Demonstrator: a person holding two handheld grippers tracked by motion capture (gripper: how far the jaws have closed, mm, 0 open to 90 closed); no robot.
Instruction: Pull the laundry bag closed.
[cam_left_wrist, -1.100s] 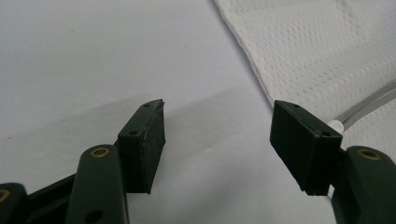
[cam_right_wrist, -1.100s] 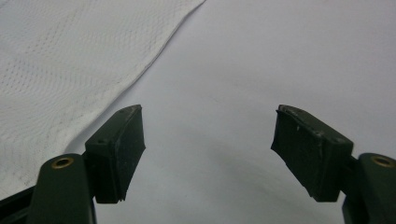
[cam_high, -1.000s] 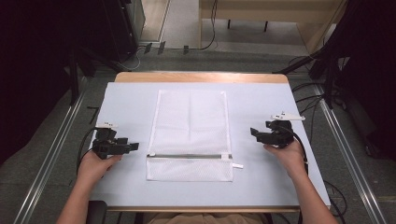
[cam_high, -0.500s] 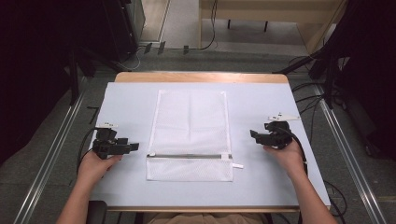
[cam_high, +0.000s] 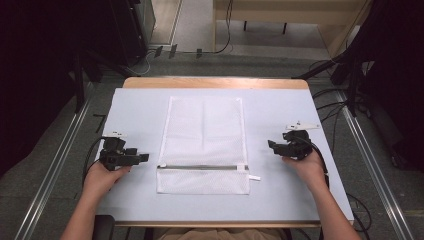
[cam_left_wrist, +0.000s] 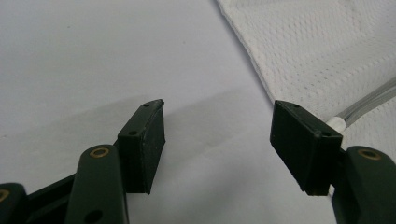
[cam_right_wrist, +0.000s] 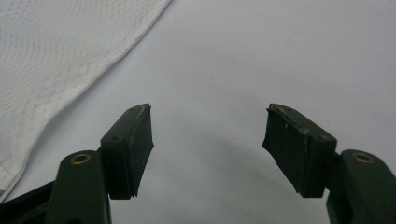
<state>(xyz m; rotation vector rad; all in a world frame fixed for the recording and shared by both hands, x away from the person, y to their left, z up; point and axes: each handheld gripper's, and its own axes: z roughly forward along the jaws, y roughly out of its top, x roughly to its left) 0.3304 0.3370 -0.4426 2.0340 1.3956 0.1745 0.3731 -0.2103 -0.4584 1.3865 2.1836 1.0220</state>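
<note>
**White mesh bag flat between two idle grippers**

White mesh laundry bag (cam_high: 204, 142) lies flat at the middle of the pale blue table mat (cam_high: 140, 105); we take it as our landmark. Its grey zipper (cam_high: 200, 167) runs across the bag near the end closest to us, with the white pull tab (cam_high: 254, 177) sticking out past the bag's right edge.

Our left gripper (cam_high: 142, 158) rests on the mat just left of the bag, level with the zipper, pointing at it. Its jaws stand apart with bare mat between them; in the left gripper view (cam_left_wrist: 218, 140) the bag's edge and the zipper's end sit just past one jaw, not touched.

Our right gripper (cam_high: 271, 145) sits well right of the bag, slightly above zipper level, pointing toward it. Its jaws have just been closing a little, yet stay wide with nothing between them; the right gripper view (cam_right_wrist: 208, 140) puts the bag's hem off to one side, apart from the pads.
</note>
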